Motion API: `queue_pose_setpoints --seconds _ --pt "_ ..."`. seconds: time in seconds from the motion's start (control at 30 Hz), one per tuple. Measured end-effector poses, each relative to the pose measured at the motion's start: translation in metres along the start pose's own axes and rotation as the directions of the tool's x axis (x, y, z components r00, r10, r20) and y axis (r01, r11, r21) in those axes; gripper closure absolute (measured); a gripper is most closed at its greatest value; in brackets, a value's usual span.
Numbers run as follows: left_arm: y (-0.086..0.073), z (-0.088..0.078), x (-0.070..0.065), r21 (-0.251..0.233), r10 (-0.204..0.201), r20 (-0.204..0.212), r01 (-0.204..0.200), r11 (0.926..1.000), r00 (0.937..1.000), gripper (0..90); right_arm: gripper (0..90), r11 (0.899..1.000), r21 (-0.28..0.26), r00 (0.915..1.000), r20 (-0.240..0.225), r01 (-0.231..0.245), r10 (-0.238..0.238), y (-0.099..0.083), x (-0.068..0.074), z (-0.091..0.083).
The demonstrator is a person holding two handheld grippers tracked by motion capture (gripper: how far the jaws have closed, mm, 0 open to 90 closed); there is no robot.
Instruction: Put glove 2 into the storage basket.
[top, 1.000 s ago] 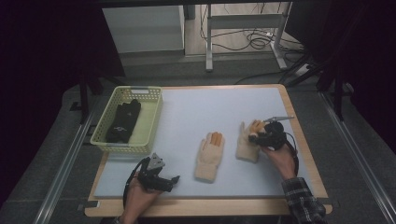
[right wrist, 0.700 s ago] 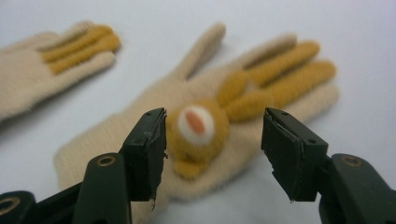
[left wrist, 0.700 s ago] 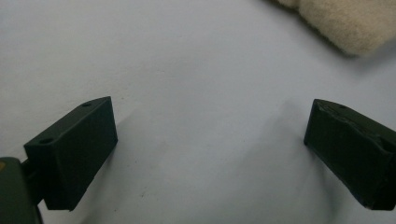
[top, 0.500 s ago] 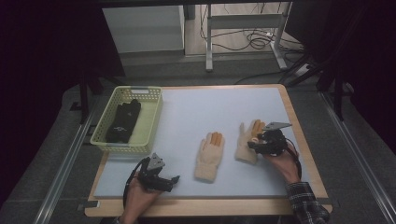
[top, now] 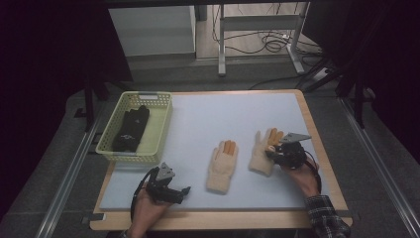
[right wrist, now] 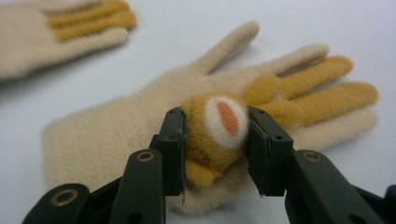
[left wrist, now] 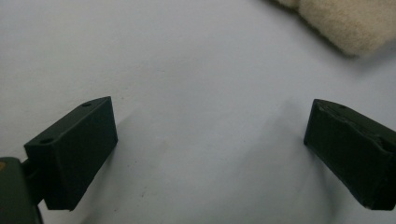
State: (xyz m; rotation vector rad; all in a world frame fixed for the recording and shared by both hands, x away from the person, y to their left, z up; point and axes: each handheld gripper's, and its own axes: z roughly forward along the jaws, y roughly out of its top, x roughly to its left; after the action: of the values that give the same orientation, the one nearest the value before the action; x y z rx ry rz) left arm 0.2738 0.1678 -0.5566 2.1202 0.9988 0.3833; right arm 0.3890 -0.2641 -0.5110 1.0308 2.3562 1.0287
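I saw the pale blue tabletop (top: 208, 119) first, and I placed everything else relative to the yellow basket (top: 161, 130) at its far left. A black glove (top: 130, 130) lay inside that basket. To the right of the basket, near the middle of the tabletop, one cream glove with orange fingers (top: 223, 166) lay flat with its fingers pointing away from me. Farther right of the basket, well apart from it, lay the second cream glove (top: 260, 153), just beside the first without touching it.

My right hand-held gripper (right wrist: 215, 140) sat at that second glove's palm. Its jaws had just been closing, and in the right gripper view they were pinching a raised orange patch with a white and red centre (right wrist: 223, 122) on the glove, a pad pressed against each side of it.

My left hand-held gripper (top: 171, 191) rested below the basket, near the front edge. In the left gripper view its jaws stood spread wide over bare tabletop, nothing between them, with a cream glove edge (left wrist: 345, 23) beyond.
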Motion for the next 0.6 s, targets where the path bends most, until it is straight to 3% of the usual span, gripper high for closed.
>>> queue_pose_setpoints --seconds 0.37,0.47,0.6 --pt "0.0 0.0 0.0 0.0 0.0 0.0 0.0 1.0 1.0 3.1 60.3 0.996 -0.085 0.9959 -0.086 -0.035 0.027 0.024 0.025 -0.03" --pt "0.0 0.0 0.0 -0.001 0.001 -0.001 -0.001 1.0 1.0 3.1 60.3 0.992 -0.114 0.9909 -0.13 -0.05 0.035 0.037 0.041 -0.038" --pt "0.0 0.0 0.0 -0.002 0.001 -0.001 -0.001 1.0 1.0 3.1 60.2 0.99 -0.138 0.984 -0.178 -0.03 0.005 0.054 0.065 -0.039"
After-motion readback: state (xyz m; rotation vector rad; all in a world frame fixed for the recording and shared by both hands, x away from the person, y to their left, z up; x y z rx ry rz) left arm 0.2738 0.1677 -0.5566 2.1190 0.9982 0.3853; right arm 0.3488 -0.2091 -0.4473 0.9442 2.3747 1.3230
